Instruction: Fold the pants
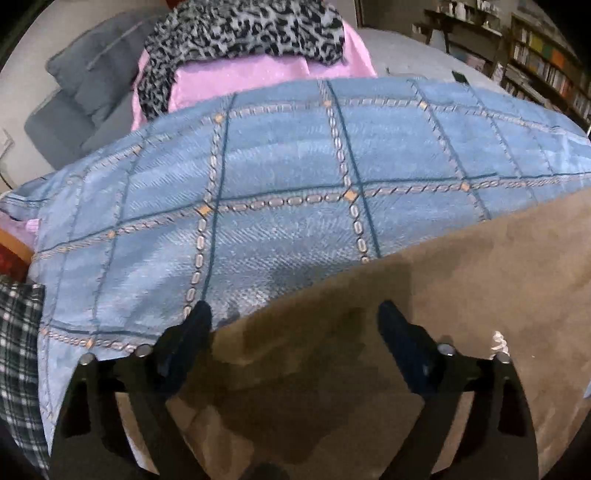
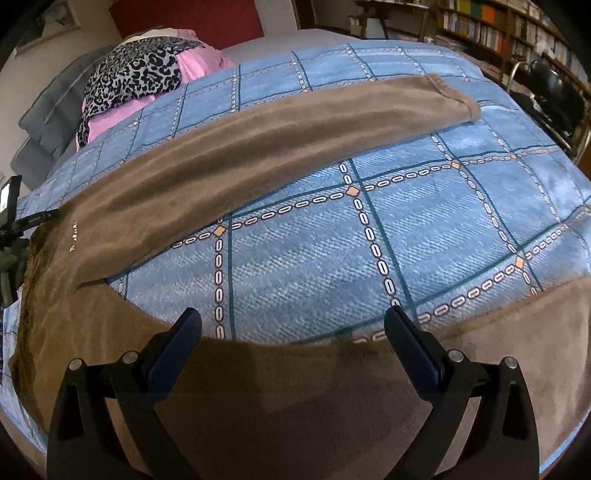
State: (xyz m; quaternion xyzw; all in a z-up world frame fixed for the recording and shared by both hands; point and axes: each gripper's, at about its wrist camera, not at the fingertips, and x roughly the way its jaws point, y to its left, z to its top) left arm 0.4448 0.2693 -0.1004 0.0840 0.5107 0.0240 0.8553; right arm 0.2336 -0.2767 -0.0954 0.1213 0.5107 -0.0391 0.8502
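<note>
Brown fleece pants (image 2: 258,147) lie spread on a blue checked bedspread (image 2: 406,229). One leg runs up to the right and ends at a cuff (image 2: 469,107); the other leg (image 2: 498,332) crosses the bottom of the right wrist view. My right gripper (image 2: 293,321) is open just above that lower leg's upper edge, nothing between its fingers. In the left wrist view the pants (image 1: 461,266) fill the lower right, with a white drawstring (image 1: 498,341) showing. My left gripper (image 1: 293,317) is open over the pants' edge where it meets the bedspread (image 1: 277,166), gripping nothing.
A pink cloth (image 1: 240,81) with a leopard-print garment (image 1: 243,26) lies at the bed's far side, next to grey cushions (image 1: 85,92). Plaid fabric (image 1: 18,350) sits at the left. Bookshelves (image 2: 480,26) and a black chair (image 2: 554,92) stand to the right.
</note>
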